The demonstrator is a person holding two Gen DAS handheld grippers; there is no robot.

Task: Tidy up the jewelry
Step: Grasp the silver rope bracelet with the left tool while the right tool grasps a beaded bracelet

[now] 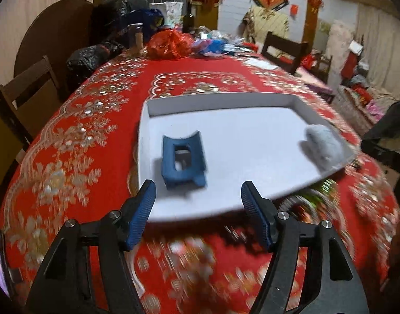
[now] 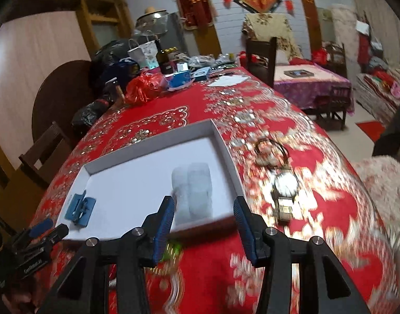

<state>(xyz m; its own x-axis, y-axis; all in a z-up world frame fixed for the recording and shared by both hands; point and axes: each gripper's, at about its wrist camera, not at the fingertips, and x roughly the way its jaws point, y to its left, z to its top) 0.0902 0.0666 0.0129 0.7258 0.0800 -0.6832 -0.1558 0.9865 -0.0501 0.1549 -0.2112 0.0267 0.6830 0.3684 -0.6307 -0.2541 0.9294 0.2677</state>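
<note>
Two pieces lie inside the white tray [image 1: 294, 102] — a blue hair claw [image 1: 182, 163] at its left side and a fuzzy grey hair clip [image 2: 193, 192] near its right wall, well apart. On the red tablecloth [image 2: 330, 209] just right of the tray rests a blurred wristwatch [image 2: 285, 185]. Both the left gripper [image 1: 198, 209] and the right gripper [image 2: 202, 221] hover with jaws wide, holding nothing. No writing on the pieces is legible.
</note>
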